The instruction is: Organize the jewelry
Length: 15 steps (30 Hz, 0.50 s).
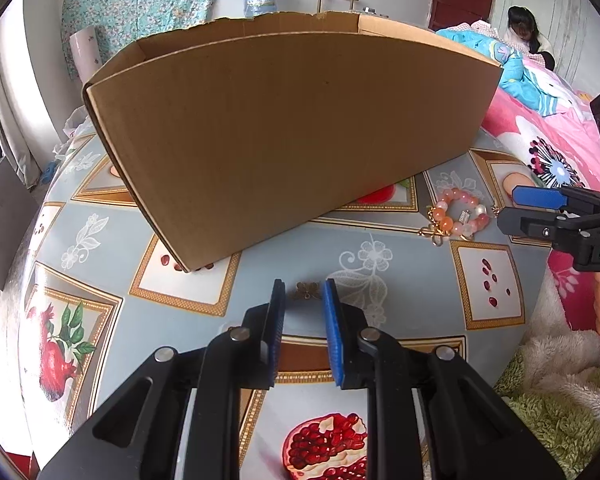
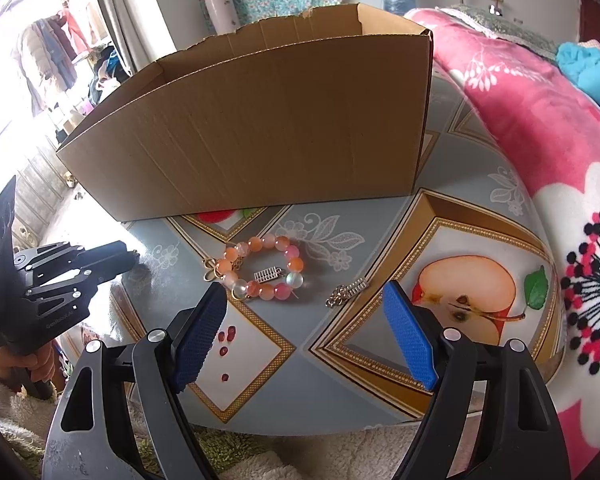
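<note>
From the left wrist view, the cardboard box [image 1: 284,128] stands on the patterned table [image 1: 112,240] and serves as the landmark. Its inside is hidden behind the tall front wall, so I cannot tell whether any jewelry is already in it. In front of the box, toward the camera, a small gold charm [image 1: 306,290] lies on the tablecloth. The left gripper [image 1: 303,294] has its fingers part-way open, one on each side of the charm, near it but seemingly not closed on it; nothing is gripped. To the right of the box's front corner lies the beaded bracelet [image 1: 458,212], with the right gripper [image 1: 508,205] just beyond it, its blue pad and black finger a little apart and holding nothing that shows.

From the right wrist view, the same box [image 2: 260,132] sits behind the jewelry. The bracelet [image 2: 266,272], with orange, pink and clear beads, lies flat on the table [image 2: 380,380] in front of the box, a small silver clasp-like piece inside its ring. Right of the bracelet, farther from the box, lies a short silver chain piece [image 2: 347,291]. The right gripper [image 2: 304,300] is wide open and empty, pointed between bracelet and chain. The left gripper [image 2: 116,258] shows at the left edge; its jaws cannot be judged here.

By my reading the task is at an early stage: at least three pieces are outside the box, none is in hand, and each needs picking up and placing
</note>
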Each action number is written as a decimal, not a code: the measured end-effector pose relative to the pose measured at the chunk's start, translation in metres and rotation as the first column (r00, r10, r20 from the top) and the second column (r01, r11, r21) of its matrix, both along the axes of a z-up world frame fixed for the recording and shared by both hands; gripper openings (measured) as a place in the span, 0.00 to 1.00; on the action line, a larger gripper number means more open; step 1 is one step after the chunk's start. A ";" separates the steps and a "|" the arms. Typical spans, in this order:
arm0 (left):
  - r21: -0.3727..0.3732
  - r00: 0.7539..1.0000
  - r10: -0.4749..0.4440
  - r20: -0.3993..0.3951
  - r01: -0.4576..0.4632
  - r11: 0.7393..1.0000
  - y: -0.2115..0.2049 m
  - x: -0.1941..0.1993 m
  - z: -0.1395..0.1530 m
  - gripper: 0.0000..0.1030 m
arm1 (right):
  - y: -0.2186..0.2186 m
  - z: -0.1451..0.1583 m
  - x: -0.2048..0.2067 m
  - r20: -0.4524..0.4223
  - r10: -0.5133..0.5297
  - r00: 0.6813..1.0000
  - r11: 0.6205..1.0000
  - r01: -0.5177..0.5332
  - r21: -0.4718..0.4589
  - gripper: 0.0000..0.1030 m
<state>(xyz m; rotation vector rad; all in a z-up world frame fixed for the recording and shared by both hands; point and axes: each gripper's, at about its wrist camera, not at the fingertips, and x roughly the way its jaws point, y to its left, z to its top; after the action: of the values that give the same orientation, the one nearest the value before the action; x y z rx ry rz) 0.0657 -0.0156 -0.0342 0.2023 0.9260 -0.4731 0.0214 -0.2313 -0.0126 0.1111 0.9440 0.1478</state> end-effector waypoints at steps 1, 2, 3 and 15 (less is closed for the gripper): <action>0.001 1.000 -0.004 0.001 0.004 1.000 -0.001 0.000 0.000 0.18 | 0.001 0.000 0.000 0.000 0.000 1.000 1.000 0.000 0.000 0.73; 0.002 1.000 -0.008 0.002 0.008 1.000 -0.002 0.001 0.000 0.18 | 0.000 0.000 0.000 -0.001 0.000 1.000 1.000 0.000 -0.001 0.73; 0.002 1.000 -0.011 0.001 0.011 1.000 -0.002 0.001 0.000 0.18 | 0.001 0.000 0.000 0.000 0.000 1.000 1.000 0.000 -0.002 0.73; 0.035 0.997 -0.068 0.031 0.067 0.997 -0.008 -0.001 -0.003 0.15 | 0.002 0.002 -0.001 0.005 -0.003 1.000 1.000 0.003 -0.006 0.72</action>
<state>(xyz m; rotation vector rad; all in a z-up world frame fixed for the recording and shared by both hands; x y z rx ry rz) 0.0648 -0.0231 -0.0372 0.2725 0.8979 -0.5154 0.0201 -0.2289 -0.0109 0.1064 0.9395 0.1418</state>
